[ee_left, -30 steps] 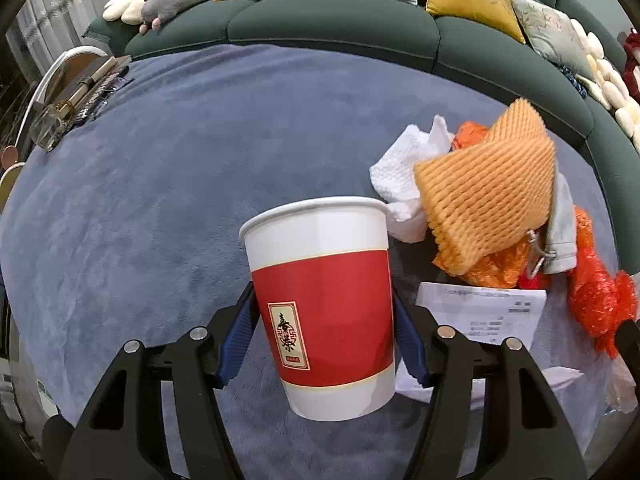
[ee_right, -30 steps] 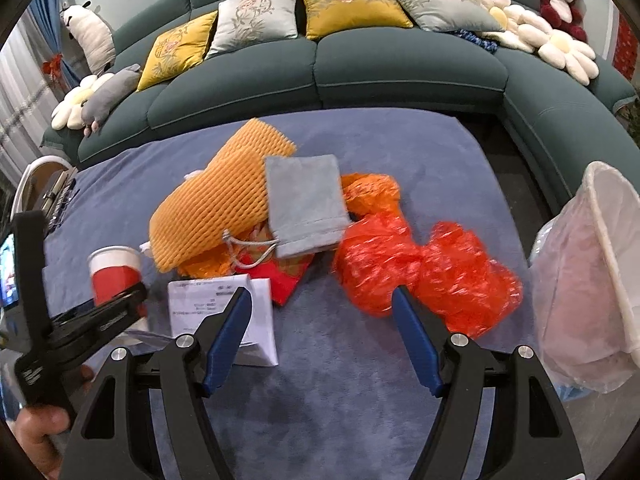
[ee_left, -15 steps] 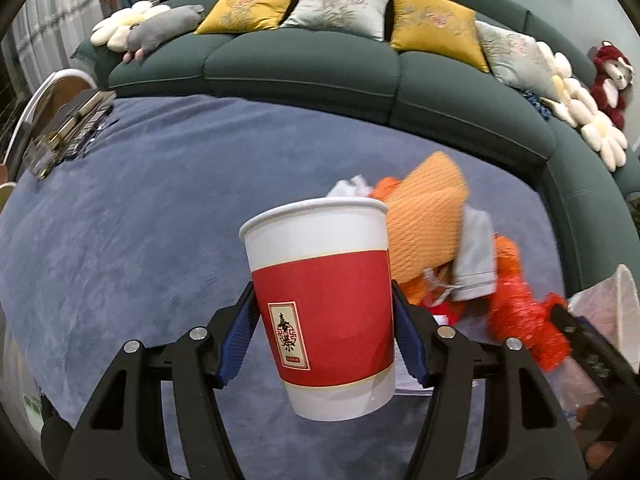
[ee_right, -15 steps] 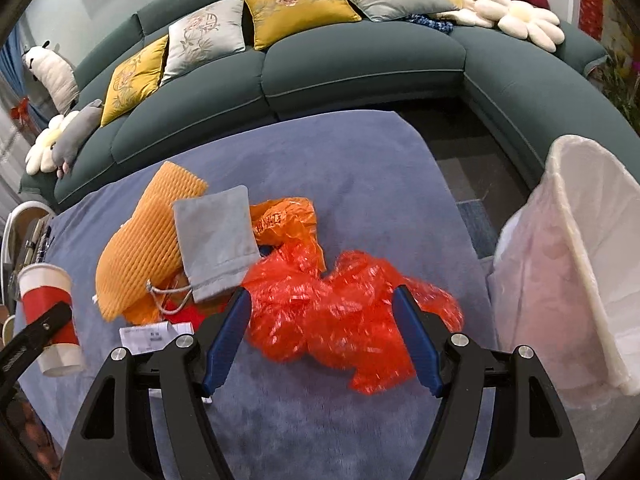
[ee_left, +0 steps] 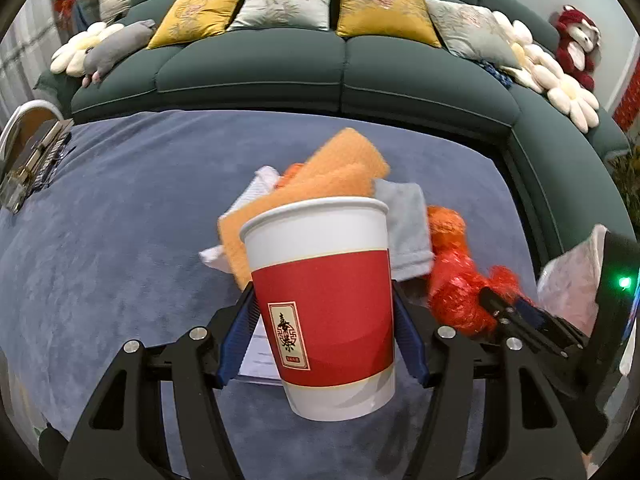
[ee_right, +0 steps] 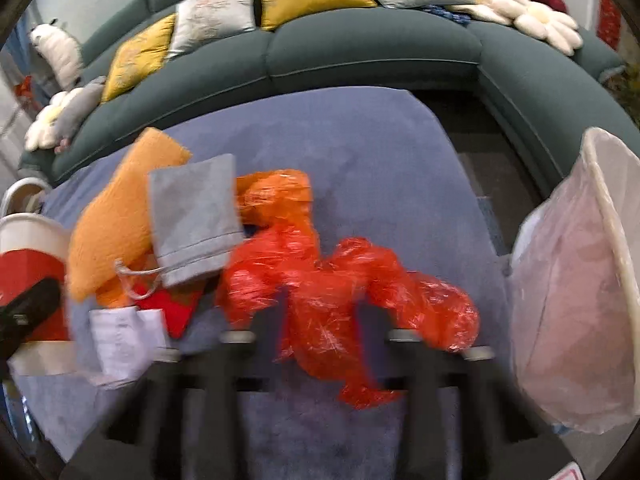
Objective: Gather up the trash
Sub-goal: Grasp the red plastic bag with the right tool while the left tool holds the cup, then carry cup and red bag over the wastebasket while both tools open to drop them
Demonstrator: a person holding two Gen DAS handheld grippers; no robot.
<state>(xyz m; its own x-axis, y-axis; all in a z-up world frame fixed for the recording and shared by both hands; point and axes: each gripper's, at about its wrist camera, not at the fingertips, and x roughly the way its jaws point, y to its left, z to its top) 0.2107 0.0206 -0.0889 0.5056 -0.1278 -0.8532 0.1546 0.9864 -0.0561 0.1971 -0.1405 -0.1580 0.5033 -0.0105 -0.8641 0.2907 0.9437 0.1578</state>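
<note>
Left gripper [ee_left: 324,332] clamped on upright paper cup [ee_left: 322,304]; right gripper [ee_right: 316,336] blurred, aperture indeterminate, red plastic bag [ee_right: 332,292] directly ahead

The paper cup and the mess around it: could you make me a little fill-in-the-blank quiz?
1. The left gripper is shut on a white and ___ cup.
2. The grey pouch lies on the ___ foam net.
3. The bin bag stands to the ___ of the red plastic bag.

Missing words: red; orange; right
</note>
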